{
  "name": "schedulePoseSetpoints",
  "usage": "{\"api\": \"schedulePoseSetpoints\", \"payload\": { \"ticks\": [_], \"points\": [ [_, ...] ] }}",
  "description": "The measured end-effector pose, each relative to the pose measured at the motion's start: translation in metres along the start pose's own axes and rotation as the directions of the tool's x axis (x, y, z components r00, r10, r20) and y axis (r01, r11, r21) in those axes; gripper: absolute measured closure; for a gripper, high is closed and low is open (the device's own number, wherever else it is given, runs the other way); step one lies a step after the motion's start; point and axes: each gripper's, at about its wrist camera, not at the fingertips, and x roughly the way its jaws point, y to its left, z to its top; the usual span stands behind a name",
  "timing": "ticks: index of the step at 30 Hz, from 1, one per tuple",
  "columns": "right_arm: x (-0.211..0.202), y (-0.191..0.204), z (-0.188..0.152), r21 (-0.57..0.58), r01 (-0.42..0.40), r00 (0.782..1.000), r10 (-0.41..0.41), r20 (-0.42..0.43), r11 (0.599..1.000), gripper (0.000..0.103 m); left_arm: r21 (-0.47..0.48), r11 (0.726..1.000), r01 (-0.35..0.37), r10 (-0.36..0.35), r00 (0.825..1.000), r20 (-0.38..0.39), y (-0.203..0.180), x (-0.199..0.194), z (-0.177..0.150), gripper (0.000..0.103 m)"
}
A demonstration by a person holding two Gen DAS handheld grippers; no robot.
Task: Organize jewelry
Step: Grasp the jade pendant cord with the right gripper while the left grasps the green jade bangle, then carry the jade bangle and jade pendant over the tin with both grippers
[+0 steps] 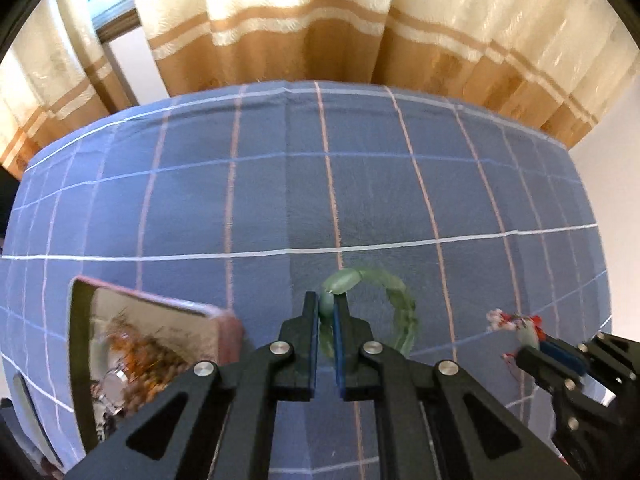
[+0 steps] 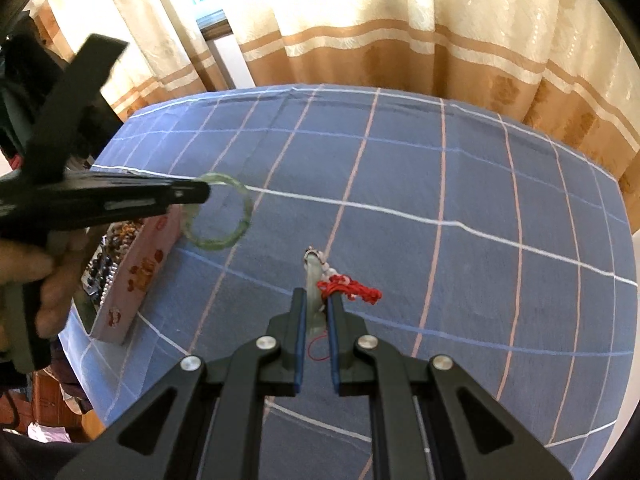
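Left wrist view shows your left gripper (image 1: 329, 306) closed on the rim of the green bangle (image 1: 394, 312), with most of the ring hanging free toward 3 o'clock of the fingers, above the blue checked cloth (image 1: 240, 200). The pink jewelry box (image 1: 224, 320) stands open just beside it, at about 9 o'clock, with bead strings inside. Right wrist view shows your right gripper (image 2: 318, 300) closed on a pale jade pendant (image 2: 313, 276) with its red cord (image 2: 356, 290) bunched at 3 o'clock and a thin loop of thread hanging between the fingers. The bangle is smooth and held only at one small part of the rim, so I judge it can turn or slip out if you swing it fast toward the box. It could also knock the box wall, which looks light. The loose cord may catch on a finger when you let go, and then the pendant would be dragged back out.
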Motion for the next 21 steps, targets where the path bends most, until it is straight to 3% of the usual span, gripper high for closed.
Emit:
{"api": "schedulePoseSetpoints", "payload": {
  "ticks": [9,21],
  "points": [
    [-0.005,0.027,0.01,-0.051,-0.031,0.999,0.032,0.023,0.998,0.09,-0.055,0.998,-0.002,0.005,0.999,0.042,0.021,-0.04,-0.015,0.098],
    [-0.008,0.081,0.024,-0.139,-0.09,0.994,0.097,0.046,0.986,0.09,-0.132,0.991,-0.035,0.043,0.997,0.06,0.061,-0.061,-0.042,0.098]
  ]
}}
